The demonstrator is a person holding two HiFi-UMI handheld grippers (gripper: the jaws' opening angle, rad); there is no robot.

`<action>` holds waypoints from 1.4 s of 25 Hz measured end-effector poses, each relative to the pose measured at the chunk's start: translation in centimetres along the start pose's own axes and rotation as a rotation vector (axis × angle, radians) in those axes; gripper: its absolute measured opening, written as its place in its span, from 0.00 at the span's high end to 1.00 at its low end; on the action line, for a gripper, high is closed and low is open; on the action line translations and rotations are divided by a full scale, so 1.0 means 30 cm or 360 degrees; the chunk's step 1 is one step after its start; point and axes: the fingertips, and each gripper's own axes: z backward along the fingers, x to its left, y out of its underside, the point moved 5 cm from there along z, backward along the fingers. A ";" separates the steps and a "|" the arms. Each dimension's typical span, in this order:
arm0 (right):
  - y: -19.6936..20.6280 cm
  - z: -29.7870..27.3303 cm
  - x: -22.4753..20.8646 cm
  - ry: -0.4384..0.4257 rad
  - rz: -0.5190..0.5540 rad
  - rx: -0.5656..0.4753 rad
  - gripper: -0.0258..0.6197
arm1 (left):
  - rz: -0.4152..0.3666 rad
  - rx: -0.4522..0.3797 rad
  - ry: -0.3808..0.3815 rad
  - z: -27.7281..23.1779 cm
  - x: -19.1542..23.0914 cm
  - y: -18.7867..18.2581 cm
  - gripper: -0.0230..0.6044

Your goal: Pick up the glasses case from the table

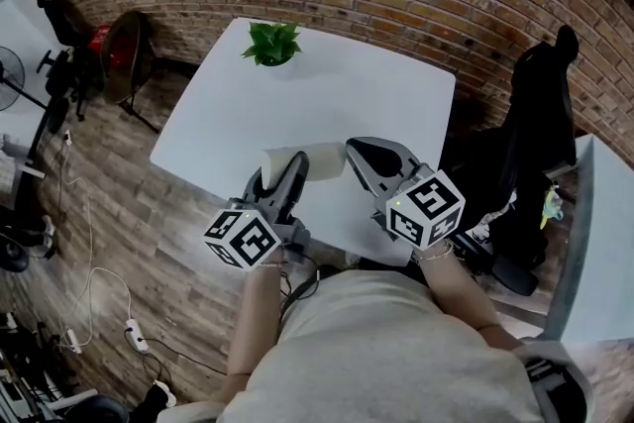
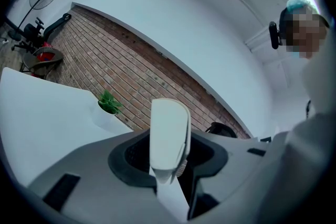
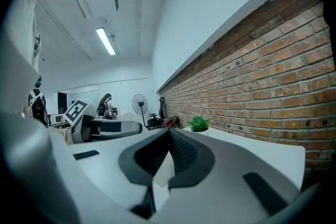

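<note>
A white glasses case (image 1: pixel 307 161) is held over the near part of the white table (image 1: pixel 327 94) by my left gripper (image 1: pixel 289 169), which is shut on it. In the left gripper view the case (image 2: pixel 169 136) stands upright between the dark pads, its rounded end above the jaws. My right gripper (image 1: pixel 357 154) hangs just to the right of the case, apart from it, with its jaws shut and nothing in them. The right gripper view shows those pads (image 3: pixel 181 155) pressed together, and the left gripper (image 3: pixel 102 127) with the case off to the left.
A small potted plant (image 1: pixel 271 43) stands at the table's far edge, in front of a brick wall. A black chair draped with dark clothing (image 1: pixel 540 134) is to the right, beside another white table (image 1: pixel 599 243). Fans and cables (image 1: pixel 89 302) lie on the floor to the left.
</note>
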 end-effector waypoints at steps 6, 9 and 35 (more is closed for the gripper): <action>0.007 0.004 -0.010 0.0020 0.0001 0.0022 0.96 | 0.0005 0.0001 -0.0004 0.001 0.006 -0.004 0.71; 0.011 0.002 -0.011 0.0024 -0.0005 0.0026 0.96 | 0.0004 0.0003 0.0003 -0.001 0.005 -0.007 0.71; 0.053 0.004 0.016 -0.0015 -0.0020 0.0102 0.96 | 0.0019 0.0065 -0.0047 0.021 0.017 0.016 0.72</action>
